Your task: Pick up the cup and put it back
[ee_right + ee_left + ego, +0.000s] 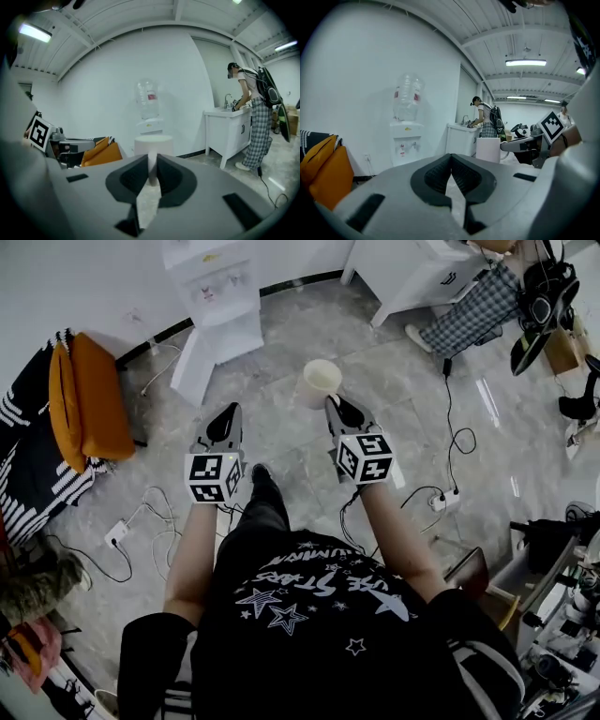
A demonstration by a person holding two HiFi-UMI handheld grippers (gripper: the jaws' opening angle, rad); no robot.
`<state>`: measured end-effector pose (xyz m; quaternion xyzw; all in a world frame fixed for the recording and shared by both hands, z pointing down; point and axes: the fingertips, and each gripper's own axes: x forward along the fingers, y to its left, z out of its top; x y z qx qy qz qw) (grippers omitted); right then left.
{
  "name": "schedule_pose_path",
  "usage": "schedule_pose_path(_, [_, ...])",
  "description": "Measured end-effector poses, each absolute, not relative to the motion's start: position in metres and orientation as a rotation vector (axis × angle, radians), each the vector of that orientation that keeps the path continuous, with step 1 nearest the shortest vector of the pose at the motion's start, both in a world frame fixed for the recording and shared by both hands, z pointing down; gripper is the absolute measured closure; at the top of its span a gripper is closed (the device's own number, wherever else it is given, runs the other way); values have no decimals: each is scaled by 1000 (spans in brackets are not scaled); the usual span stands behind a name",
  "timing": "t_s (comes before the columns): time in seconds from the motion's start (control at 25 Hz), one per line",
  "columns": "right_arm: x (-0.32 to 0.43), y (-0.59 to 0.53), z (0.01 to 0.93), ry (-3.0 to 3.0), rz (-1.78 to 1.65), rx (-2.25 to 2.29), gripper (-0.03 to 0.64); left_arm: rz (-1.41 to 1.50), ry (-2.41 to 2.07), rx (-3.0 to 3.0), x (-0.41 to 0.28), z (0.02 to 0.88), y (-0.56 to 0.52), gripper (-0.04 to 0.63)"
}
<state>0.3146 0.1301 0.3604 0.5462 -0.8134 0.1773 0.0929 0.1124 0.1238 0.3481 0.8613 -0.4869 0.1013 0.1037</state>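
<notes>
The right hand-held gripper (336, 410) clamps its ribbed black pads on the narrow handle of the smooth, cream, cylindrical cup (320, 381), which hangs clear above the glossy marbled floor (403, 381). The left hand-held gripper (228, 418) is closed, empty

Bright, even indoor light here. The ceiling lamps (525, 62) glow white, slightly blown out, in the left gripper view. Pale glare streaks the glossy floor (487, 399) in the head view. Both gripper views bend hard, corners black. Up close the right gripper (152, 168) looms soft; the cup (153, 143) looks pale against the white wall (117, 93).
</notes>
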Motion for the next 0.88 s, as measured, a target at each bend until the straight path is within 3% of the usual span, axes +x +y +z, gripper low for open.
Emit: schedule_pose_path(0.88, [327,282,305,-2514,361,1661,572,231,-1467,2617,128,308,278,586])
